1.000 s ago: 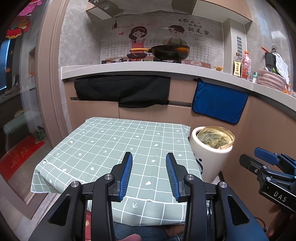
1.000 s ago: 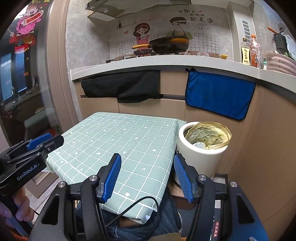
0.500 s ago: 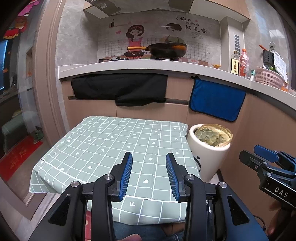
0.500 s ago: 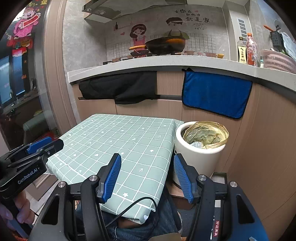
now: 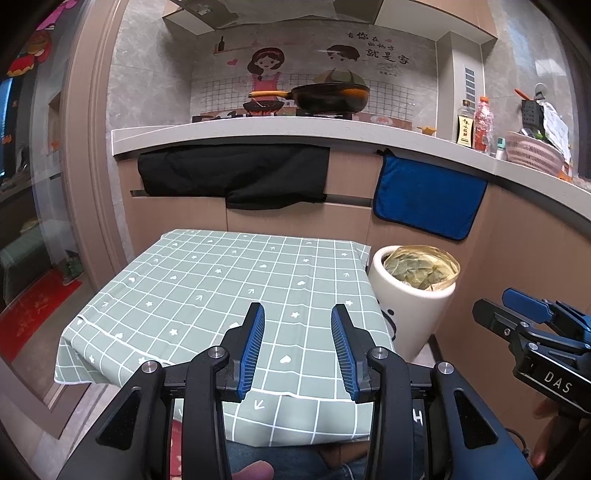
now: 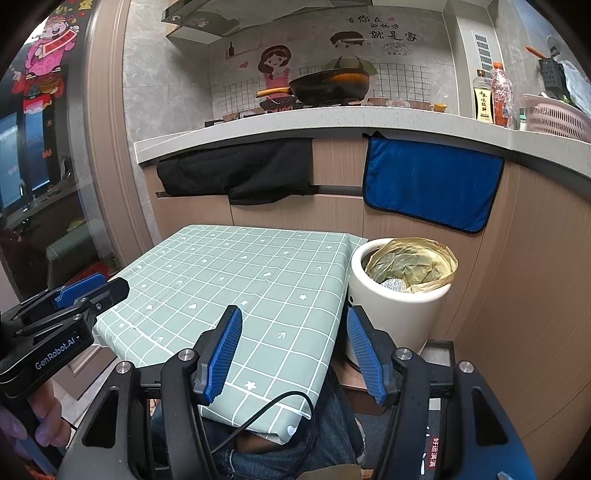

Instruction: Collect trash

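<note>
Bin [image 6: 395, 314] just right of table [image 6: 240, 280] | right hand-held gripper [image 6: 295, 350] spread, empty, near bin

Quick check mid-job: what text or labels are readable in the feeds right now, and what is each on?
"DAS": right gripper body, left wrist view.
"GenRobot.AI": left gripper body, right wrist view.
"有你在的地方 就是家": wall sticker.
"好运满满": red tag on the right gripper.
Sauce bottle label: too small to read.

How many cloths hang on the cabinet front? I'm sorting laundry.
2: a black cloth left, below the stove, and a blue cloth right, above the trash bin. Others may be hidden.
</note>
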`<state>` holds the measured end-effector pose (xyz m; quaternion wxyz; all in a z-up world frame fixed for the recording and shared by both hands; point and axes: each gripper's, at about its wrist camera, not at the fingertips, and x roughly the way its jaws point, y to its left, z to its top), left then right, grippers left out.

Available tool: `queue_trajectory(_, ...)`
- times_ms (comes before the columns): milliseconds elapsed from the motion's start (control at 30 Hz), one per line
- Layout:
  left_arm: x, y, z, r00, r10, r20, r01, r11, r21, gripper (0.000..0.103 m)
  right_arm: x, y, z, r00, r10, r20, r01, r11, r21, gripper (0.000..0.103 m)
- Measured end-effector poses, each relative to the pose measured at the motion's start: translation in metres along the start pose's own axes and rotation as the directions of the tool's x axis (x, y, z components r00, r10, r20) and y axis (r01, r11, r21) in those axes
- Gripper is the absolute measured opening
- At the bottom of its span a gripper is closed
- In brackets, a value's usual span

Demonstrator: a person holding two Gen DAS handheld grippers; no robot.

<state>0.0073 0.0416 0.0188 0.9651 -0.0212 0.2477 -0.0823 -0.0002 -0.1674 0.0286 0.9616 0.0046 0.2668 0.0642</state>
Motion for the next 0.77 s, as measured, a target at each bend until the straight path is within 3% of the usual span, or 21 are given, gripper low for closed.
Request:
queue_trajectory(567,0.005,0.002,0.001,0.999,-0.036,-0.015,0.036,0.999,0.008,0.039,0.001,-0.001,0.000,1.000,0.000,-0.001,0.000,1.000,0.004,0.057)
queue_trajectory(767,0.029,0.001,0.006,0.997,-0.061,-0.052,0.063,0.998,0.023,0.039,0.009,-0.004,-0.001,1.000,-0.004,-0.016,0.005,1.000,0.017,0.057)
